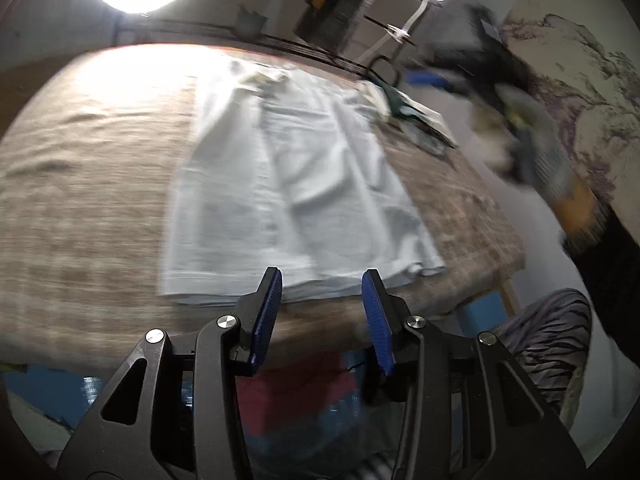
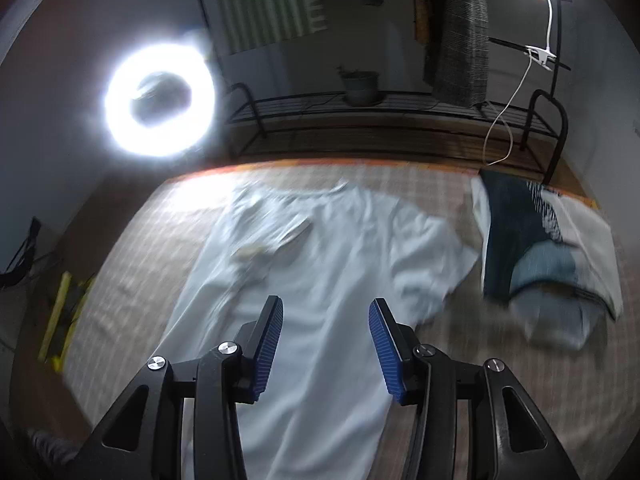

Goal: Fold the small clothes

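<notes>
A white T-shirt [image 1: 288, 184] lies spread on the checked tablecloth, with its sides folded in and its collar at the far end. My left gripper [image 1: 322, 276] is open and empty, just above the shirt's near hem at the table's front edge. In the right wrist view the same shirt [image 2: 320, 272] lies lengthwise, one short sleeve spread to the right. My right gripper [image 2: 326, 304] is open and empty, hovering over the shirt's middle. The right gripper also shows blurred in the left wrist view [image 1: 532, 152], at the right.
A folded dark and white garment pile [image 2: 536, 248] lies on the table's right side; it also shows in the left wrist view [image 1: 412, 116]. A ring light [image 2: 158, 98] and a metal rack [image 2: 392, 108] stand behind the table. My legs [image 1: 544, 332] are at the table's front.
</notes>
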